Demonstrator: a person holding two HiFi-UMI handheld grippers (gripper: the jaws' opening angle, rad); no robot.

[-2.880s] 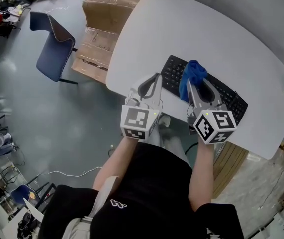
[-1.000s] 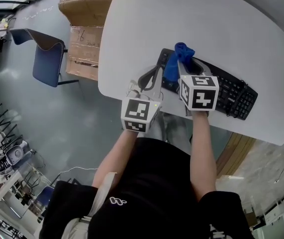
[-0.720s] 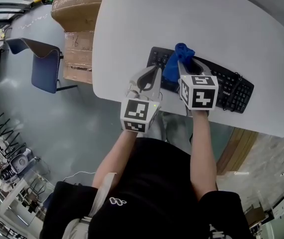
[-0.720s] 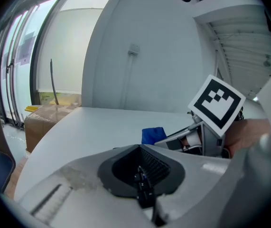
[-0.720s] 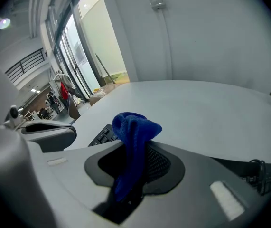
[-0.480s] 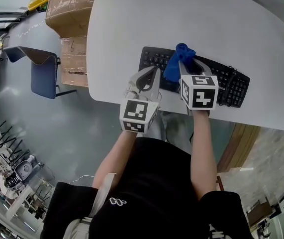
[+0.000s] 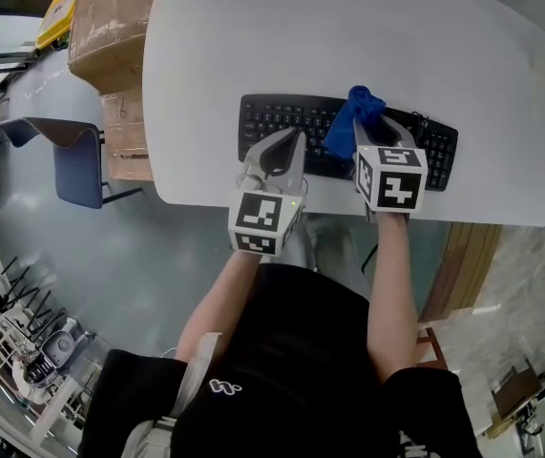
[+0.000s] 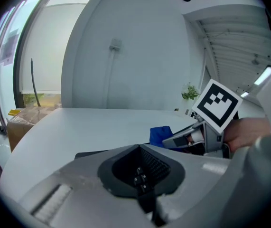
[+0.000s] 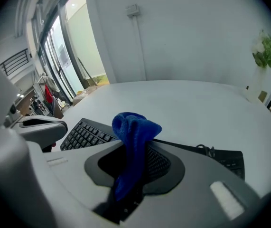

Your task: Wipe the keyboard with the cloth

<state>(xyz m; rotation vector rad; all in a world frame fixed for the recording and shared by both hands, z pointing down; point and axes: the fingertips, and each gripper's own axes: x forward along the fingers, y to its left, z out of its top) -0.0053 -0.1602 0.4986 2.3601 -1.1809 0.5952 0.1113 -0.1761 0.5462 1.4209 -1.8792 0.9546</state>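
A black keyboard (image 7: 291, 122) lies across the near part of the white table (image 7: 348, 36). My right gripper (image 7: 370, 132) is shut on a blue cloth (image 7: 353, 117), which bunches above the jaw tips over the middle of the keyboard. In the right gripper view the cloth (image 9: 133, 137) hangs between the jaws, with the keys (image 9: 85, 134) just behind it. My left gripper (image 7: 286, 146) is shut with nothing in it, its tips over the keyboard's near left part. In the left gripper view the cloth (image 8: 160, 134) and right gripper (image 8: 187, 137) show to its right.
Cardboard boxes (image 7: 105, 27) and a blue chair (image 7: 76, 165) stand on the floor left of the table. The table's near edge runs just below the keyboard. A cable (image 9: 206, 150) lies at the keyboard's right part. A small plant (image 9: 267, 56) stands far right.
My right gripper has carried the cloth rightward along the keyboard, from its left part to its middle. The left gripper has stayed shut at the near left. The head view has turned.
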